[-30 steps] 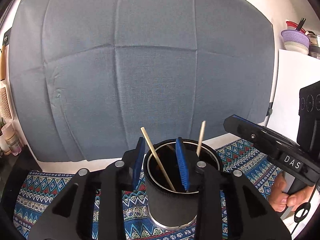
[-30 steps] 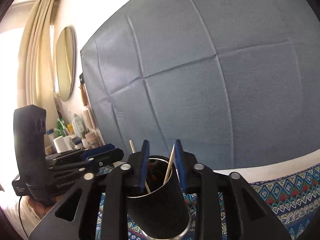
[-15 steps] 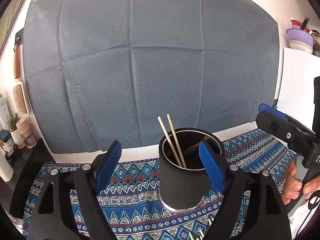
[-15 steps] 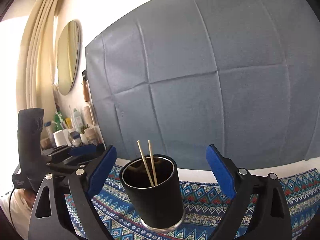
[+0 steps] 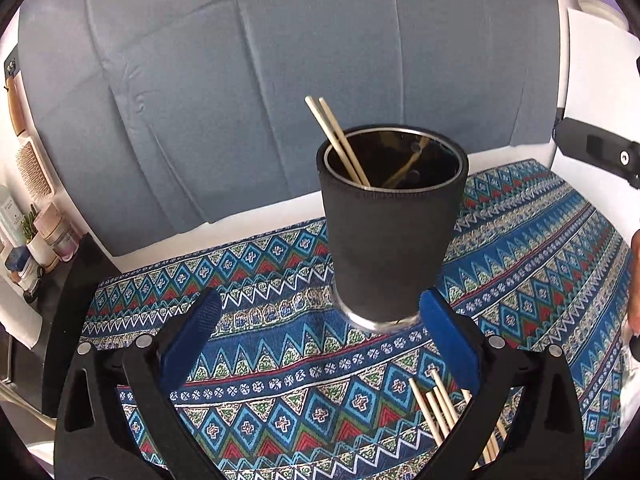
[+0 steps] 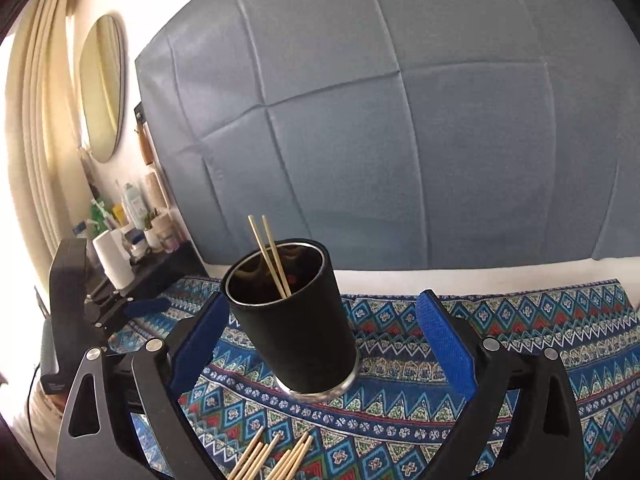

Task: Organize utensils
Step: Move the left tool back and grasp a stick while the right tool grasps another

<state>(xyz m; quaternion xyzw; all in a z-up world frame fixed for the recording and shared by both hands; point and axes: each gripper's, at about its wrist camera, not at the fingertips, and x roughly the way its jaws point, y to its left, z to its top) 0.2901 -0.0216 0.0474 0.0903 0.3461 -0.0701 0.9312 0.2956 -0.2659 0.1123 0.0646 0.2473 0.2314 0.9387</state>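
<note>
Far left in the left wrist view, a shelf of small jars and bottles [image 5: 44,236] crowded the wall beside the wide grey-blue cloth backdrop [image 5: 280,60]. The left gripper [image 5: 320,336] had its blue-padded jaws opening wide over the blue patterned tablecloth [image 5: 280,360], nothing between the pads. Dead ahead stood the tall black cylindrical cup with a steel rim [image 5: 390,232], upright, with two pale wooden chopsticks [image 5: 340,144] leaning out of it. Lower right, a loose bunch of wooden chopsticks [image 5: 440,404] lay flat on the cloth, partly hidden behind the right-hand finger.

From the right wrist view, an oval wall mirror [image 6: 102,88] and cream curtain [image 6: 36,128] hung left, a white paper roll [image 6: 114,260] below. The right gripper [image 6: 320,344] was also opening, the cup between its jaws but untouched.
</note>
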